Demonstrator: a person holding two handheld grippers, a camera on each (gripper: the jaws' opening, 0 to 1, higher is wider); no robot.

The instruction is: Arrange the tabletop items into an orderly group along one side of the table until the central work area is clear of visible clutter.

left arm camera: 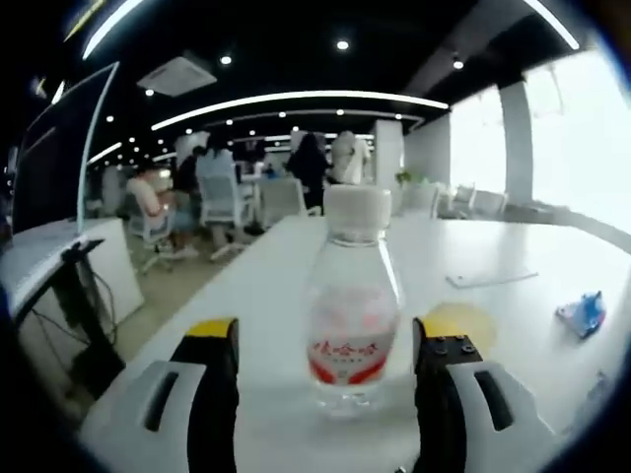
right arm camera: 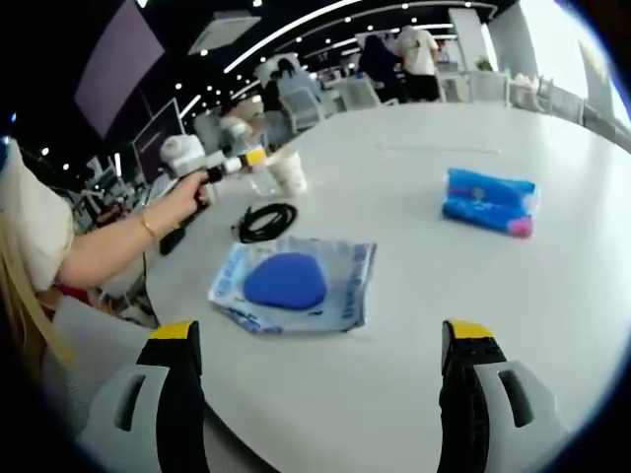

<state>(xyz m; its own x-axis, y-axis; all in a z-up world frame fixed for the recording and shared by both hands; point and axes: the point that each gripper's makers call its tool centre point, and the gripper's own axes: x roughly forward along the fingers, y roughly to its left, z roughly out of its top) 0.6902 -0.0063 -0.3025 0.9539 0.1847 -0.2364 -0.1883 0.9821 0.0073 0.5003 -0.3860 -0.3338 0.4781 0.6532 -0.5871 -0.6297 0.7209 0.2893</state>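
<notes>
One bottle [left arm camera: 351,296] stands between the released left gripper [left arm camera: 325,370]; right gripper [right arm camera: 320,379] released too.

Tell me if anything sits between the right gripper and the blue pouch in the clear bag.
Nothing visible does. In the right gripper view the right gripper is open, and only bare white table lies between its jaws and the clear bag with the blue pouch. The black cable lies beyond the bag.
</notes>
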